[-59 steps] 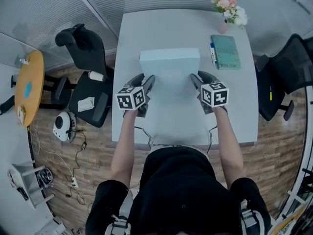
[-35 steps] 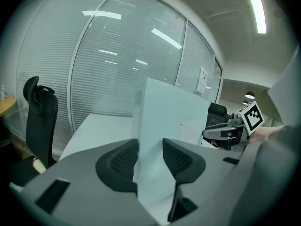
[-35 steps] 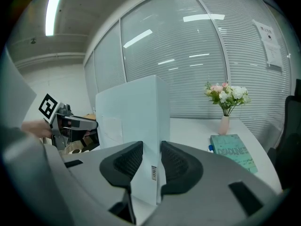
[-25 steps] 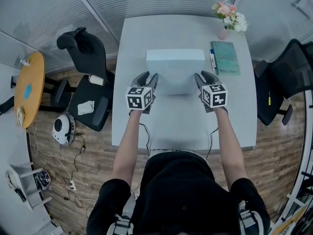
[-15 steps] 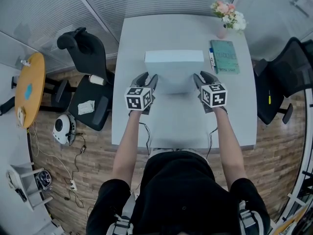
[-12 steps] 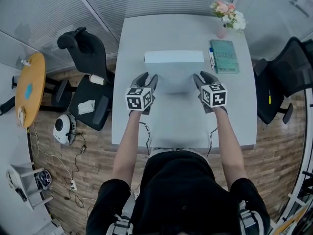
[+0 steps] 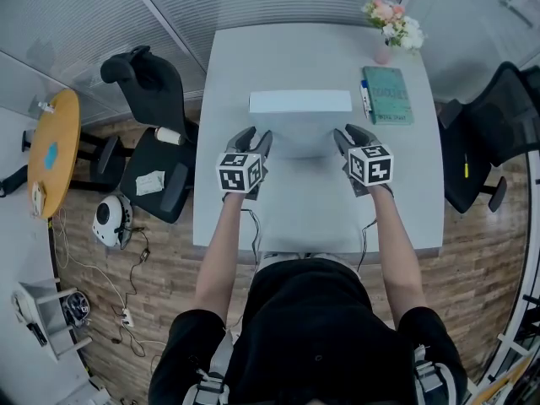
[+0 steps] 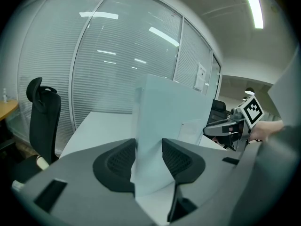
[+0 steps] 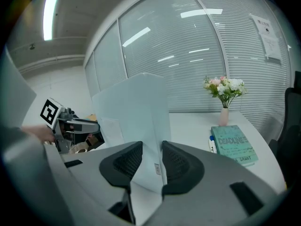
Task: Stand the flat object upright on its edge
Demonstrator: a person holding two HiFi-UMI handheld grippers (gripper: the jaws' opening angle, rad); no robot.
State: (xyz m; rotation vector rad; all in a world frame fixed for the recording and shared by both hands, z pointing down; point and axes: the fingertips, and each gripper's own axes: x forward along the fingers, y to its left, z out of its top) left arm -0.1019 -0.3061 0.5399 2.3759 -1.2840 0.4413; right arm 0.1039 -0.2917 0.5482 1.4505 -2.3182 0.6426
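Two-sided hold: the flat white box (image 7: 299, 101) stands about upright on its long lower edge. Whether that edge bears fully on the table (image 7: 236, 57) I cannot tell, and I judge it should before either side lets go.
Release: part both sets of jaws slowly and evenly, watching for a lean toward or away from the person.
Left gripper (image 7: 255, 135): closed on the box's left end, with the panel filling the gap between its pads.
Right gripper (image 7: 350, 133): clamped on the right end likewise.
Box position: mid-table, spanning between the two grippers.
Nearby: a teal book (image 7: 386, 94) and a flower vase (image 7: 384, 47) sit to the right, apart from the box.
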